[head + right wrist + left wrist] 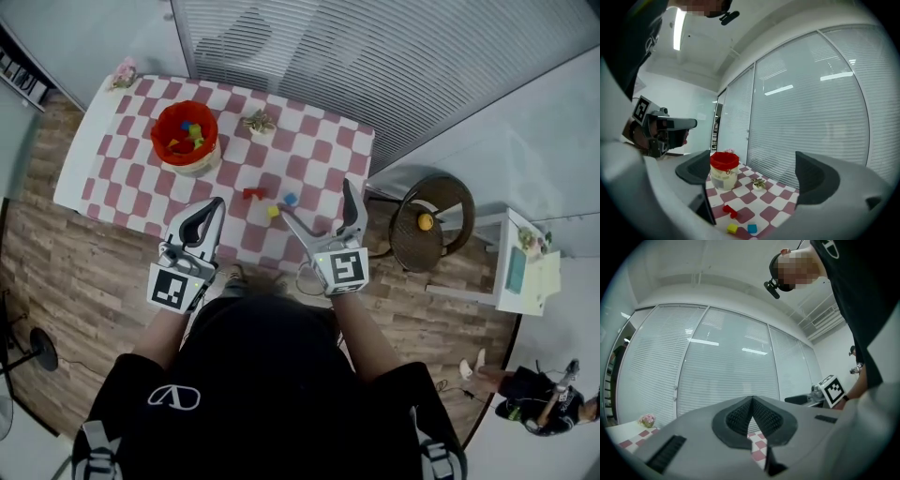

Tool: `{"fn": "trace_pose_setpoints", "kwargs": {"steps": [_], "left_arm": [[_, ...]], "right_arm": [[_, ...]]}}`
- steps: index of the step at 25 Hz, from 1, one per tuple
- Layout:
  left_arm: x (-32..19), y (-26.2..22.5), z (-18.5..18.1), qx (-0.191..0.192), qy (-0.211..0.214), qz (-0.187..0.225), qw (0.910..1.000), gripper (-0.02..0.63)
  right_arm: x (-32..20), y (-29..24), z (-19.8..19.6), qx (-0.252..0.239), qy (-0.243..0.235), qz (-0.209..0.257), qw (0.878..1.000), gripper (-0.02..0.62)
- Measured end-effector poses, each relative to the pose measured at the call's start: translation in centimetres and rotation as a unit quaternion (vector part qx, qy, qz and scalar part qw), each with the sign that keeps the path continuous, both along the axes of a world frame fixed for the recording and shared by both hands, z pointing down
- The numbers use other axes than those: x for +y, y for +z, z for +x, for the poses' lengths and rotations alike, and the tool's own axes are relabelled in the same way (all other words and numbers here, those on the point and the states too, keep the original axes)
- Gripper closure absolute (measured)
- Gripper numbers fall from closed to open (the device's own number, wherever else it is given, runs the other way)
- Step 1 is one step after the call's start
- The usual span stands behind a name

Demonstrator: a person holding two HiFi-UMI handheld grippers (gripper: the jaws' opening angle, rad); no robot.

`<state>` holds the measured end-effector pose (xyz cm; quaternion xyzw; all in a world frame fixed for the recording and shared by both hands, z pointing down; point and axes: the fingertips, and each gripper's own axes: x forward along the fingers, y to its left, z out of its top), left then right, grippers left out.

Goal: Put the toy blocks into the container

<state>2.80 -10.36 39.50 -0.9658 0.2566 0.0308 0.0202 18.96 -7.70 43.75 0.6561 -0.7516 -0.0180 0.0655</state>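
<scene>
Left gripper [214, 204] has its jaws pinched together, empty. Right gripper [317, 202] has its jaws wide apart, nothing between. The 3 loose ones, red block [253, 194], yellow block [273, 212] and blue block [290, 199], sit on the checkered table [319, 141] near the grippers. The container [185, 136] is far left with blocks inside.

3 loose blocks [254, 194], 1 container [163, 125], 1 plant [258, 122], 1 table [319, 150].

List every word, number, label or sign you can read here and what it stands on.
None can be read as text.
Shirt: white oval emblem, no letters.
Container: print on its pale wall, too blurred to read.
Left marker cube, right marker cube: black-and-white square codes, not words.
</scene>
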Motion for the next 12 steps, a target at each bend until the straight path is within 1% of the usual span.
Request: {"fn": "trace_pose_setpoints", "kwargs": {"steps": [5,8,12], "left_arm": [[-0.1,0.5,-0.3,-0.005,-0.007,-0.005,0.9999,0.6],[-0.3,1.0,-0.5,-0.009,-0.011,-0.011,0.9998,0.6],[-0.4,1.4,-0.6,-0.011,-0.014,-0.011,0.9998,0.6]], "right_arm": [[-0.9,3.3,0.9,0.002,-0.006,-0.039,0.999,0.06],[-1.9,6.2,1.8,0.007,-0.006,-0.075,0.997,0.077],[-3.1,10.9,2.6,0.014,-0.012,-0.128,0.992,0.077]]}}
